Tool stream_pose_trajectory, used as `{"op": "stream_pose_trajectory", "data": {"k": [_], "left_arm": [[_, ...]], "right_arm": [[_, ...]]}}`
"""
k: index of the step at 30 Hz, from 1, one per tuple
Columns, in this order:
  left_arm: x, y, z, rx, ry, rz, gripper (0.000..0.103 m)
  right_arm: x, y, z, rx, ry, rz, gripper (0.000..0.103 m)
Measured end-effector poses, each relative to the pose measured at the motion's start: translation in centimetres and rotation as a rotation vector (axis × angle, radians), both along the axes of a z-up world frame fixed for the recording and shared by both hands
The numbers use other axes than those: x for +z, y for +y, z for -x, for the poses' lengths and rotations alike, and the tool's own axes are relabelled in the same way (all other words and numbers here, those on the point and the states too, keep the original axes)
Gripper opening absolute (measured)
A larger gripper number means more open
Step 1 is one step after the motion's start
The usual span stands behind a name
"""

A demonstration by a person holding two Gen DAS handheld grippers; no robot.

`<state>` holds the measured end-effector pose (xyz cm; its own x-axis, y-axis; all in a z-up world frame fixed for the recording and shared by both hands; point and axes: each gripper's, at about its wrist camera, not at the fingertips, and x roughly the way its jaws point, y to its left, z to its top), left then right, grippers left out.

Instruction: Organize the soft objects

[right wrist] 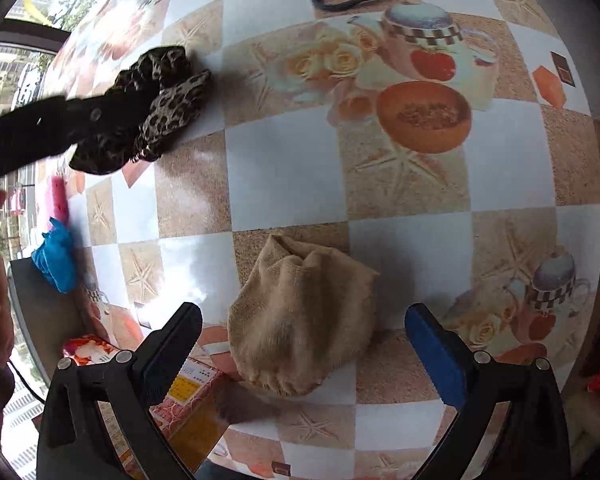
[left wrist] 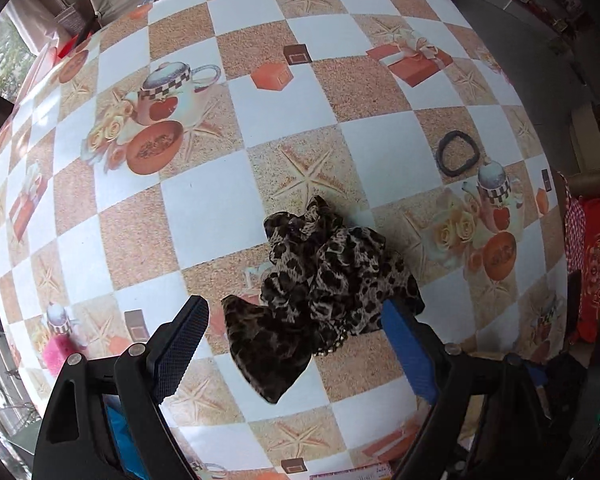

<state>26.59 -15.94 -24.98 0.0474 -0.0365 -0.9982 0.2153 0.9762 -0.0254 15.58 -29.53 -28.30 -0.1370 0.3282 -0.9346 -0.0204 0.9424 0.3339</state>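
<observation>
Leopard scarf bunched on tablecloth, sitting right between wide-open left claw, probably lining up a grab. Tan knit hat waiting between right claw, also spread wide, gripping nothing.

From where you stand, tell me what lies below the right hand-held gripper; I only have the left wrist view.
Observer: A beige knit pouch lies on the table, between the open jaws of the right hand-held gripper, not gripped.
Operator: Report anything near the left table edge.
Observer: A blue cloth sits there, below a pink fuzzy item.
Operator: Say what's under the pouch's near edge.
Observer: A printed box lies beside it.
</observation>
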Motion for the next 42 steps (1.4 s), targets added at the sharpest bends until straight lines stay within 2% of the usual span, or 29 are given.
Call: {"op": "stream_pose_trajectory", "data": {"k": [7,10,11,13,18,21,23,24,25,26,27,28,29,30,36,42], "left_arm": [[-3.0,-0.2,-0.6,0.015,0.055,-0.017,0.09],[-3.3,-0.4,-0.5,0.006,0.043,-0.035,0.092],[-3.3,-0.3,-0.5,0.005,0.045,-0.034,0.093],[-3.9,-0.4,-0.6,0.003,0.066,-0.037,0.103],[-4.5,-0.3,-0.8,0.02,0.076,-0.041,0.103],[-4.7,-0.1,-1.3,0.025,0.102,-0.046,0.103],[-4.3,0.0,-1.2,0.027,0.073,-0.037,0.096],[-4.0,-0.4,-1.5,0.018,0.053,-0.032,0.086],[-3.6,-0.5,-1.3,0.004,0.032,-0.021,0.069],[-3.0,-0.6,-1.5,-0.013,0.017,-0.013,0.056],[-2.7,-0.8,-1.5,-0.028,0.013,0.003,0.029],[-2.6,-0.7,-1.6,-0.026,0.029,0.034,0.024],[-2.4,-0.4,-1.6,-0.012,0.036,0.062,0.024],[-2.1,-0.1,-1.5,-0.001,0.031,0.073,0.024],[1.0,2.6,0.1,0.037,-0.034,0.078,0.024],[4.3,5.4,3.2,0.094,-0.089,0.074,0.024]], "right_arm": [[-0.4,2.8,1.0,0.071,-0.056,0.163,0.103],[-0.6,3.4,1.0,0.096,-0.054,0.224,0.103],[-0.6,3.4,1.0,0.097,-0.055,0.233,0.103],[-0.6,3.9,1.3,0.079,-0.057,0.227,0.103],[-0.4,3.3,1.2,0.077,-0.061,0.225,0.103],[-0.8,3.2,-0.7,0.081,-0.061,0.226,0.103],[-1.2,3.2,-1.1,0.082,-0.073,0.205,0.102],[-0.9,3.1,-0.9,0.082,-0.084,0.195,0.096],[-0.5,2.8,-0.7,0.088,-0.1,0.2,0.091],[-0.1,2.6,-0.5,0.1,-0.118,0.205,0.079],[0.4,2.4,-0.4,0.113,-0.138,0.205,0.063],[0.9,2.3,-0.4,0.125,-0.153,0.203,0.055],[1.1,2.1,-0.4,0.133,-0.16,0.179,0.04],[1.2,1.8,-0.4,0.13,-0.151,0.144,0.033],[3.8,0.5,-0.9,0.046,-0.157,-0.011,0.033],[7.7,1.9,-1.2,0.052,-0.205,-0.075,0.033]]}}
